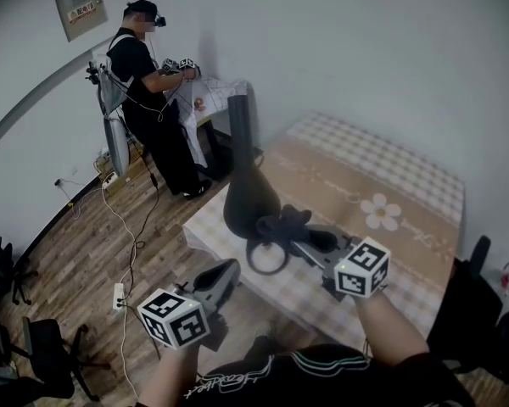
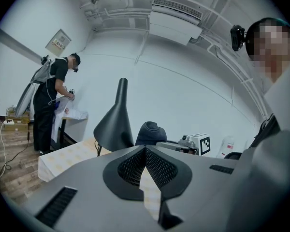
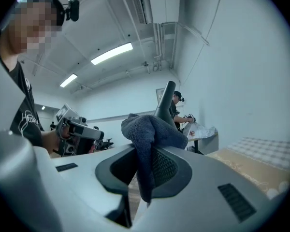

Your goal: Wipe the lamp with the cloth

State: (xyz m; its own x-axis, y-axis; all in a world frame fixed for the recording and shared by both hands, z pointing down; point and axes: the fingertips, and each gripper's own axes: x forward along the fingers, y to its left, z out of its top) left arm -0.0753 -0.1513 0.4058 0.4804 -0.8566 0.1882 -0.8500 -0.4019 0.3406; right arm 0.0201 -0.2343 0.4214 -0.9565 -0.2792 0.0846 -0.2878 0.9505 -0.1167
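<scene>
A black lamp (image 1: 248,189) with a flared shade and a tall neck stands on a ring base (image 1: 267,259) at the near left corner of the covered table (image 1: 407,227). My right gripper (image 1: 280,231) is shut on a dark grey cloth (image 1: 290,220), which sits right beside the shade. In the right gripper view the cloth (image 3: 150,134) bunches over the jaws, with the lamp neck (image 3: 167,98) behind it. My left gripper (image 1: 231,268) hangs just off the table corner, below the lamp, shut and holding nothing. The left gripper view shows the lamp (image 2: 116,127) and the cloth (image 2: 151,132) ahead.
The table carries a beige checked cover with a flower print (image 1: 382,212). Another person (image 1: 148,83) works at a small table (image 1: 212,96) by the far wall. Cables and a power strip (image 1: 119,296) lie on the wooden floor, with chairs (image 1: 51,354) at the left.
</scene>
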